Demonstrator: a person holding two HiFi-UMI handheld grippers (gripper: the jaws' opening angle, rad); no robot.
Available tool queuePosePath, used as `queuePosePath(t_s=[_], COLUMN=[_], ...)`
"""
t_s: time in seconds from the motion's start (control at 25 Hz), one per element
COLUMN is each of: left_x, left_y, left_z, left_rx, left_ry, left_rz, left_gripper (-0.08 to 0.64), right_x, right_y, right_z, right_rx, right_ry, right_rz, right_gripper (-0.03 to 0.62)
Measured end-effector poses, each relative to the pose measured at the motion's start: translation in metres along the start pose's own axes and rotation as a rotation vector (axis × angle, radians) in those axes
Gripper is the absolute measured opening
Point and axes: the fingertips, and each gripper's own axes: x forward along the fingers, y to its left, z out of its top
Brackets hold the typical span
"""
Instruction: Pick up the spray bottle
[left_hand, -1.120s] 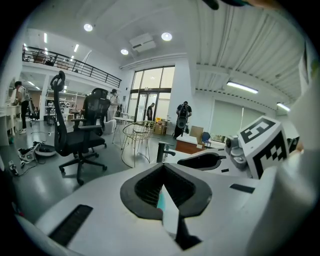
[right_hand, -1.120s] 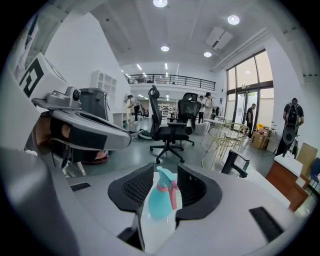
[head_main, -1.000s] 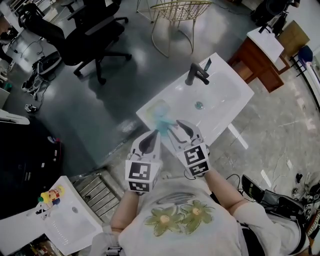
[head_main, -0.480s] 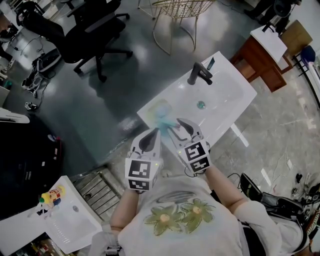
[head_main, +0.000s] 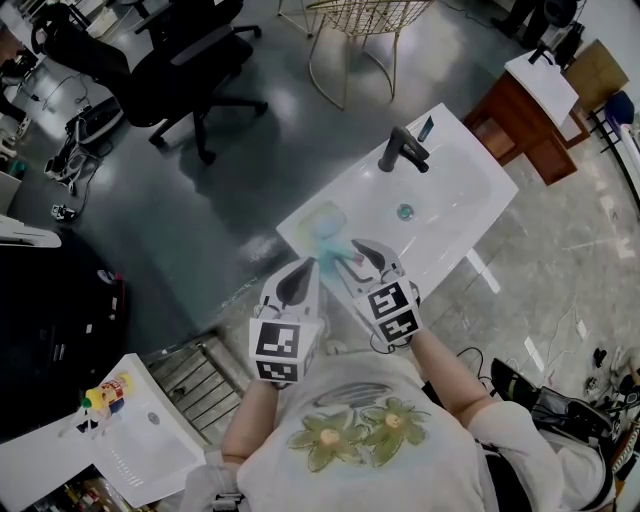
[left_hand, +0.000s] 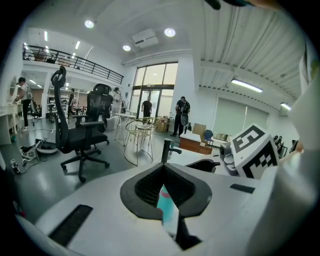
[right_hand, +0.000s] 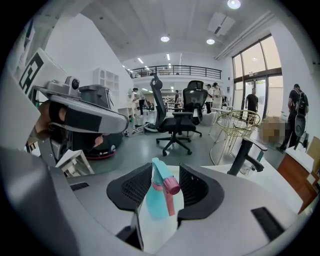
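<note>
Just off the sink's (head_main: 455, 215) left end: left gripper (head_main: 308, 268), jaws pressed together at the tips and pinching nothing, with the teal only glimpsed through the slot behind the tips.

On the flat rim at that same left end, well apart from the tap (head_main: 403, 150): the spray bottle (head_main: 326, 235), not yet lifted.

Just right of it, at the sink's near edge: right gripper (head_main: 365, 255), jaws spread as wide as they go. Bottle head framed between the pads in the right gripper view, neither pad touching it.

Likely trouble from here:
- Knocking the bottle over with one pad before the other arrives, since it stands tall and narrow and sits slightly left of the open jaws in the head view.
- Closing on the spray head or the trigger instead of the body, giving a loose hold, a swing on lifting, or a squirt.
- Shoving it toward the sink's left edge and off onto the floor.
- Bumping it with the left gripper, which sits very near.

Standing upright, long axis vertical, spray head on top. Pink nozzle turned back toward the right gripper and a little to that gripper's right, pink trigger hanging down the front of the teal body.
</note>
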Motion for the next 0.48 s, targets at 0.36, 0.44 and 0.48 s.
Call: queuePosePath(t_s=[0.36,0.44,0.48], left_x=[0.0013,0.0016,0.0015], left_y=[0.0041,0.0049,0.0053], left_z=[0.0028,0.0026,0.0022], left_rx=[-0.011,-0.012,-0.012], left_ry=[-0.005,-0.005,-0.004], left_rz=[0.012,0.017,0.020], left_gripper=[0.009,0.009,0.009], right_x=[0.0073,0.0079,0.0080], right_y=[-0.0006,-0.0013,-0.0014], right_z=[-0.0047,-0.0051,-0.0054], right_rx=[-0.023,-0.025,-0.027], right_ry=[0.024,0.027,0.029], right_rz=[0.001,0.002,0.002], right_gripper=[0.146,0.144,0.144])
